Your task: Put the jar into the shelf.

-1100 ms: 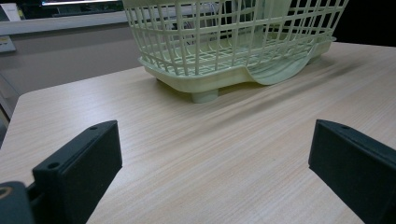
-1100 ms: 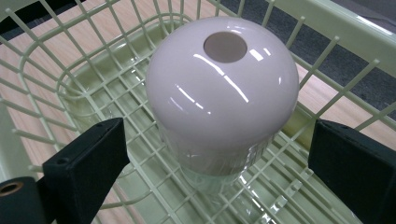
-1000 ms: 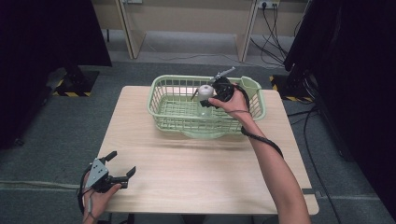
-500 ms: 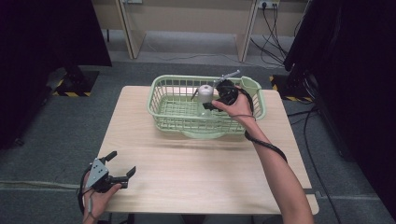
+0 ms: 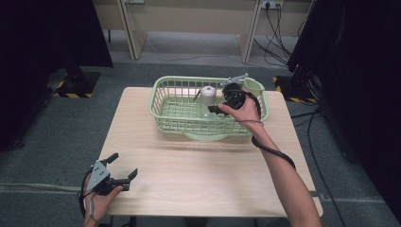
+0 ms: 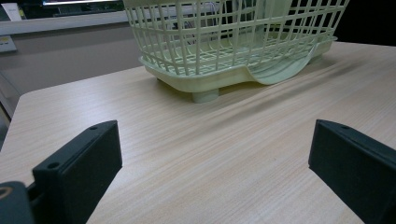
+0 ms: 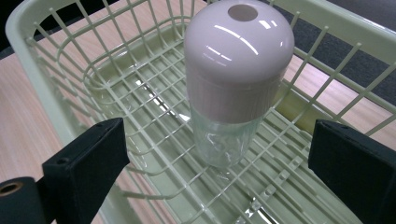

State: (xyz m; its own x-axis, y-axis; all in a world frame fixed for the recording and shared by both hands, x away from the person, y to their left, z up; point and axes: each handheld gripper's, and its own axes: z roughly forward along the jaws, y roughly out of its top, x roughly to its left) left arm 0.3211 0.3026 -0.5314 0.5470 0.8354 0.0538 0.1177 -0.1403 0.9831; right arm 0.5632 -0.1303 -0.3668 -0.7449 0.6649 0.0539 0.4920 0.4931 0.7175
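my right claw (image 7: pixel 219 154) hangs wide open over the green basket (image 5: pixel 165 94) at the table's (image 5: pixel 198 175) 12 o'clock, the pink-capped jar (image 7: pixel 236 79) upright inside between my jaws (not touching). i judge next: lower, then close. left claw (image 5: pixel 124 167) rests open at 7 o'clock. pale wood top, grey carpet (image 5: pixel 52 123), cables behind.

A light wooden table (image 5: pixel 189 175) stands on grey carpet (image 5: pixel 56 127), dark curtains (image 5: pixel 42 33) hanging either side.
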